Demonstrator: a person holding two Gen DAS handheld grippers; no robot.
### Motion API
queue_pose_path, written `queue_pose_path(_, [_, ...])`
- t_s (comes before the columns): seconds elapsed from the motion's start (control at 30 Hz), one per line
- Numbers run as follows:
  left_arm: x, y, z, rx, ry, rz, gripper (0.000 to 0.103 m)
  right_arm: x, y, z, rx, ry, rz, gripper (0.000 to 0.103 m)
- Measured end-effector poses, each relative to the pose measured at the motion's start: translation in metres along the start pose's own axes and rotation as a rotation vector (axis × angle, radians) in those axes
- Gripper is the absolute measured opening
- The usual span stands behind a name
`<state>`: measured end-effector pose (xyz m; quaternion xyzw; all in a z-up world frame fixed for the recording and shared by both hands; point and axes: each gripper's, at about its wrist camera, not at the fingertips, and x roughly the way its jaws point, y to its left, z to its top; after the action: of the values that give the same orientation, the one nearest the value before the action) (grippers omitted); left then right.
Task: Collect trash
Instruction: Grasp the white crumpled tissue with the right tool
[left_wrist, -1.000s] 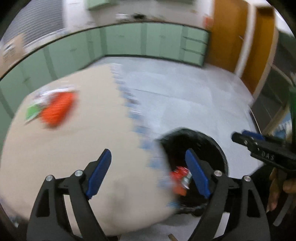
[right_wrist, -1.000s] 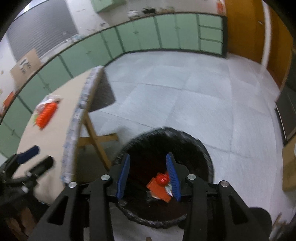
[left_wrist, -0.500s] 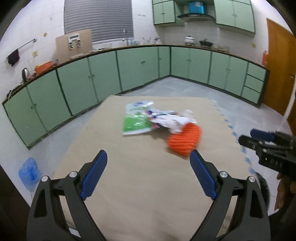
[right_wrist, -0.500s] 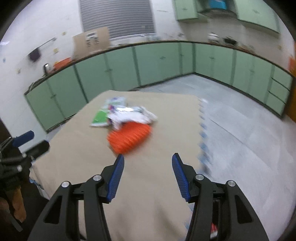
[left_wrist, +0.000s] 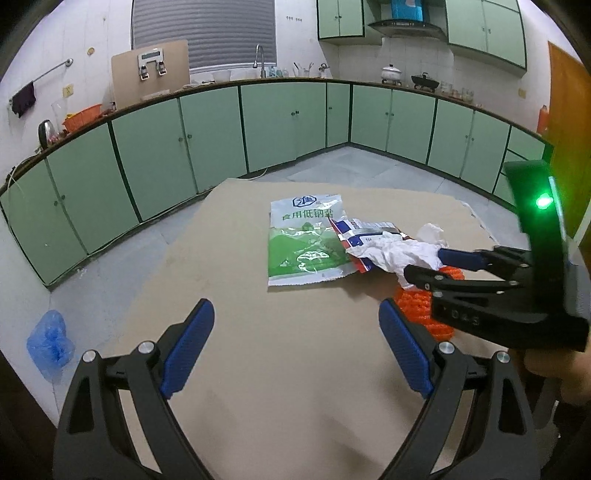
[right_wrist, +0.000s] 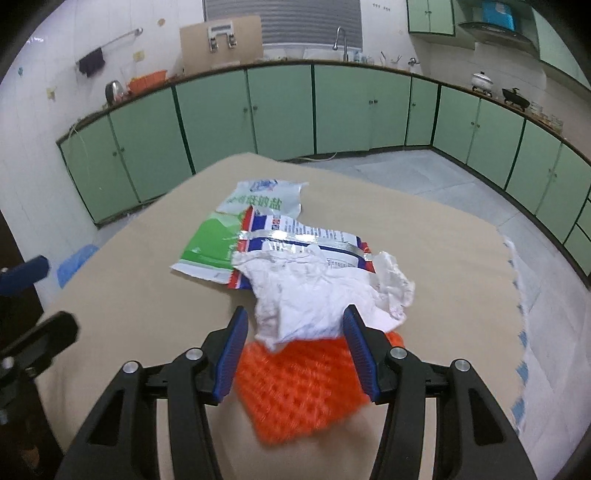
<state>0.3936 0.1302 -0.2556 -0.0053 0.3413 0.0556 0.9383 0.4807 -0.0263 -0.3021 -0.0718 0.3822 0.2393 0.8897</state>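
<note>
The orange net, soft with a coarse mesh, lies on the near right part of the beige table, partly under a crumpled white paper. The right gripper has just been closing; its blue pads stand on both sides of the net, probably to pinch it, but they do not press it yet. Behind lie a shiny red-and-blue wrapper and a flat green bag. The left gripper is wide open and holds nothing, waiting over bare table.
</note>
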Motion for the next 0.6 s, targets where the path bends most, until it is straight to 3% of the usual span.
queue_pose_path(0.03, [0.003, -0.002, 0.000, 0.000, 0.003, -0.003, 0.088, 0.002, -0.001, 0.001, -0.003, -0.003, -0.003, 0.014])
queue_pose_path(0.1, [0.005, -0.006, -0.002, 0.007, 0.008, -0.010, 0.088, 0.000, -0.004, 0.001, -0.001, -0.028, -0.007, 0.005])
queue_pose_path(0.37, [0.007, -0.033, 0.003, 0.029, -0.003, -0.046, 0.088, -0.035, -0.024, 0.001, 0.024, -0.108, -0.007, 0.003])
queue_pose_path(0.6, [0.025, -0.086, 0.003, 0.060, 0.009, -0.110, 0.088, -0.070, -0.065, -0.014, 0.087, -0.155, -0.050, 0.003])
